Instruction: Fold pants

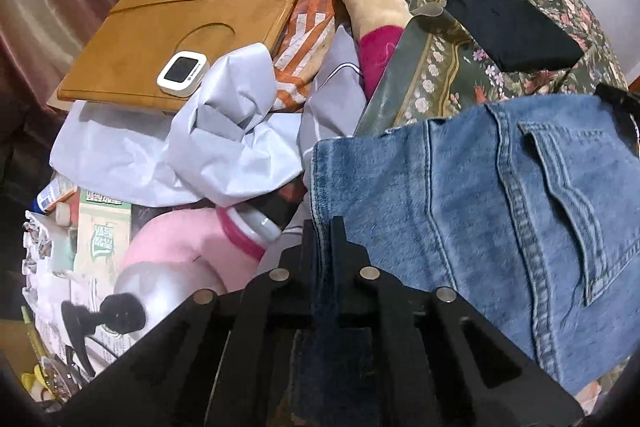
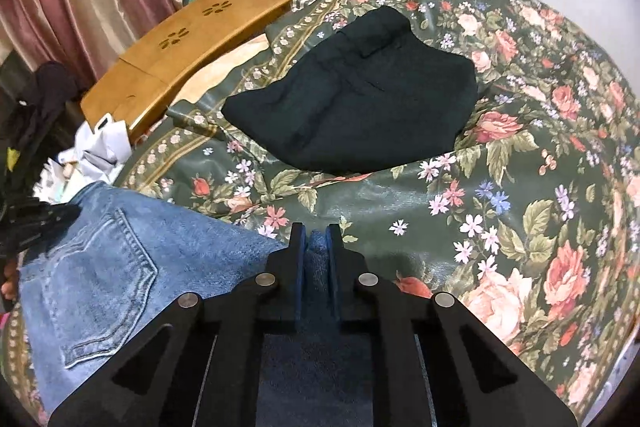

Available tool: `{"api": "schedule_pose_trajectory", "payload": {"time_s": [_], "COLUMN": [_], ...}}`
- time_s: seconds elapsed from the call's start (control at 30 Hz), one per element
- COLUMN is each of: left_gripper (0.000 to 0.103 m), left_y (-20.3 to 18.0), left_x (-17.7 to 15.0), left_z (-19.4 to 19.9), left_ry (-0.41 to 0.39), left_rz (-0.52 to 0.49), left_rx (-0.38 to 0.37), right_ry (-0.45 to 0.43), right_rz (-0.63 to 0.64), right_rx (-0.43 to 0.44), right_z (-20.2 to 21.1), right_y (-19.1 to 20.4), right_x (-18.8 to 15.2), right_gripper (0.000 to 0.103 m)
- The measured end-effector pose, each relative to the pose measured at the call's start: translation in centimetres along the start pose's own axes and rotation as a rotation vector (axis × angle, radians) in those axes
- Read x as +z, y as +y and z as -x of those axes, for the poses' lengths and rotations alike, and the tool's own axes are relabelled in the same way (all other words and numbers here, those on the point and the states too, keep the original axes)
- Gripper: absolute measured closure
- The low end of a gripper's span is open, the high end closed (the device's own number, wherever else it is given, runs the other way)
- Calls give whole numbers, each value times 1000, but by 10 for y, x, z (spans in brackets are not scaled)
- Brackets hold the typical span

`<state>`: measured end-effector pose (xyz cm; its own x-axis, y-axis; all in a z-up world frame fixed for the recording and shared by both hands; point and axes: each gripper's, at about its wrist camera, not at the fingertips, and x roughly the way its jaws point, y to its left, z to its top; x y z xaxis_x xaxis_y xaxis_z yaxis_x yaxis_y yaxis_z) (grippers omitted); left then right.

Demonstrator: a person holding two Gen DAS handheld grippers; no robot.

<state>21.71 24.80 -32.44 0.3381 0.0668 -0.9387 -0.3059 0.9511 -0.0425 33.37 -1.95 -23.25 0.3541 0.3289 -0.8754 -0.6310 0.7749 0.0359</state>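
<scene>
Light blue jeans [image 1: 480, 211] hang stretched between my two grippers, back pocket side showing. My left gripper [image 1: 324, 227] is shut on the jeans' left edge. My right gripper [image 2: 317, 233] is shut on the other edge of the jeans [image 2: 112, 267], which spread to the left in the right wrist view. The left gripper [image 2: 36, 223] shows dark and blurred at that view's left edge. The jeans are held above a floral bedspread [image 2: 500, 187].
Folded black pants [image 2: 360, 103] lie on the bedspread farther back. A wooden lap tray [image 1: 180, 27] with a small white device [image 1: 183, 71] sits at the left. Crumpled grey-white cloth [image 1: 224, 151], a pink item [image 1: 180, 247] and clutter lie beside the bed's left edge.
</scene>
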Motion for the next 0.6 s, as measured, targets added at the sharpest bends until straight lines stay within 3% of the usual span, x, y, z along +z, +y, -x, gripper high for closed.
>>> {"api": "schedule_pose_trajectory", "payload": {"time_s": [0.13, 0.17, 0.23, 0.3, 0.37, 0.47, 0.6], "left_gripper": [82, 82, 72, 48, 41, 39, 39], "left_y": [8, 11, 16, 17, 12, -8, -38], "left_x": [2, 2, 0, -2, -6, -7, -7], "left_z": [17, 24, 42, 58, 72, 81, 67], "left_ry": [-17, -24, -50, -73, -107, -128, -78], "left_rz": [13, 24, 42, 50, 42, -7, -78], "left_rx": [50, 52, 38, 4, -22, -58, -103], "right_ry": [-52, -57, -62, -78, -93, -115, -62], "right_rz": [-41, -52, -86, -85, -79, -73, -71], "right_rx": [-114, -110, -87, -62, -47, -23, 11], "right_z": [23, 29, 46, 68, 85, 105, 103], "right_y": [-4, -6, -10, -6, 1, 16, 36], "right_x": [1, 0, -3, -9, -16, -32, -56], "right_gripper": [95, 95, 95, 93, 74, 54, 51]}}
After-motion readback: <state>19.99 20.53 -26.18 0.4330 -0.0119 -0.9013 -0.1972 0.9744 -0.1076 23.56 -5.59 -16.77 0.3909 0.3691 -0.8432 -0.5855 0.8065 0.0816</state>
